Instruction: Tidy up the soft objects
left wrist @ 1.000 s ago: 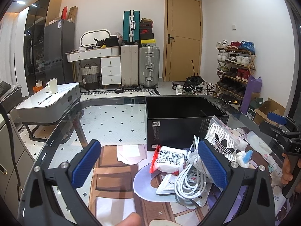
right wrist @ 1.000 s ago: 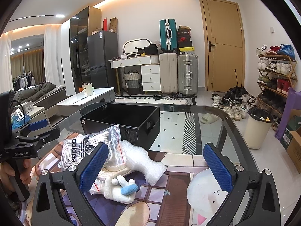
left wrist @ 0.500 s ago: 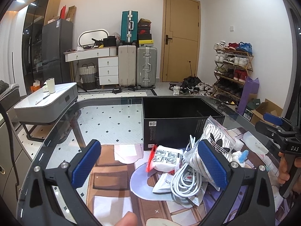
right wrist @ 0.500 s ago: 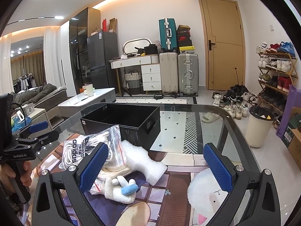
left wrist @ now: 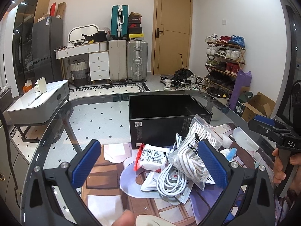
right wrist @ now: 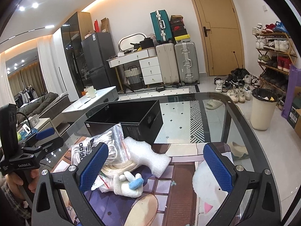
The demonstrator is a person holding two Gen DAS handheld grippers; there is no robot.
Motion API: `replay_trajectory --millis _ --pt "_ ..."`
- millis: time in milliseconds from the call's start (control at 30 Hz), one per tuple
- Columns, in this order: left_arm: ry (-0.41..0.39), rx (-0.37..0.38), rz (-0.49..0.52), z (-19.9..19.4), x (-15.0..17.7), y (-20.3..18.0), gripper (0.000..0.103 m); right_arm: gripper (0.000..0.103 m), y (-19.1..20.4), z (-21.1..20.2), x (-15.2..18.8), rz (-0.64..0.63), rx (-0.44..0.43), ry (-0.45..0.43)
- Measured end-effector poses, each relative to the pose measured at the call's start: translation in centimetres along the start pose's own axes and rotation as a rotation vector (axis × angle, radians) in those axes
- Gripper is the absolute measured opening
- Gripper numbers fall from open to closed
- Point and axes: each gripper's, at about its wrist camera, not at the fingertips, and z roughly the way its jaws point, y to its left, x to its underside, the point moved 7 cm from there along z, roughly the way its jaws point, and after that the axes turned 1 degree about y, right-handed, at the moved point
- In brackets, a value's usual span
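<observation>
A pile of soft items lies on the glass table in front of an open black box [left wrist: 169,113]. It holds a clear bag of white laces [left wrist: 195,148], a white packet with red edge [left wrist: 153,157], a coil of white cable [left wrist: 169,180], a white foam piece [right wrist: 148,154] and a small white plush with a blue part [right wrist: 128,183]. My left gripper [left wrist: 149,164] is open and empty, just before the pile. My right gripper [right wrist: 156,166] is open and empty, above the foam and plush. The box also shows in the right wrist view [right wrist: 128,116].
A cartoon mat [left wrist: 105,179] covers the near part of the glass table [left wrist: 90,116]. Past the table stand a low grey coffee table [left wrist: 37,101], suitcases [left wrist: 128,60], a shoe rack [left wrist: 223,60] and a bin [right wrist: 263,109].
Both grippers stay open. The left view has shifted slightly, bringing the pile and box a little closer to centre. The right view is nearly unchanged.
</observation>
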Motion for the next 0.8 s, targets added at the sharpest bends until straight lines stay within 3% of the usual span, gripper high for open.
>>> replay_trajectory --millis 800 --pt "0.182 0.111 0.178 3.5 -0.6 -5.4 0.103 0.102 0.0 1.0 0.9 0.059 -0.024 0.207"
